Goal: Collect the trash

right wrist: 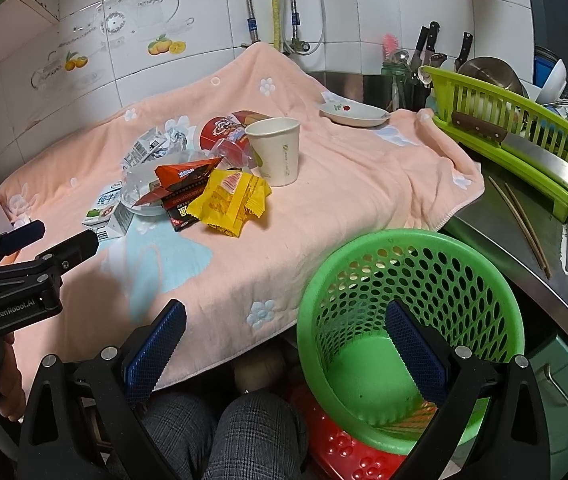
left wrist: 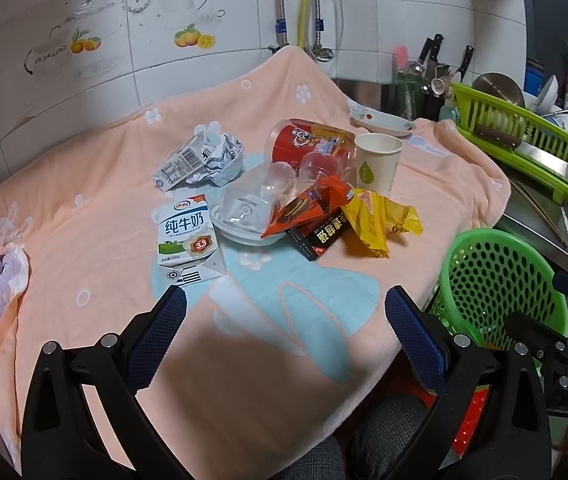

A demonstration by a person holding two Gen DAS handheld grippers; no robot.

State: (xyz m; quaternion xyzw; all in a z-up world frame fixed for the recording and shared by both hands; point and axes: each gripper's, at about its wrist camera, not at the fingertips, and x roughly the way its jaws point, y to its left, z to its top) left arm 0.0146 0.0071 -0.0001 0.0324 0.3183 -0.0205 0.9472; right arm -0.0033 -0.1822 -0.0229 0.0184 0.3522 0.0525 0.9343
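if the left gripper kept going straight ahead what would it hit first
Probably the towel, then the trash pile around the clear cup. The left gripper is open and empty; depth is hard to judge.

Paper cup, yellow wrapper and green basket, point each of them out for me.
paper cup [right wrist: 278,152], right wrist view, on its outer side wall.
yellow wrapper [right wrist: 228,200], right wrist view, on the middle of the packet.
green basket [right wrist: 411,240], right wrist view, on its far rim.
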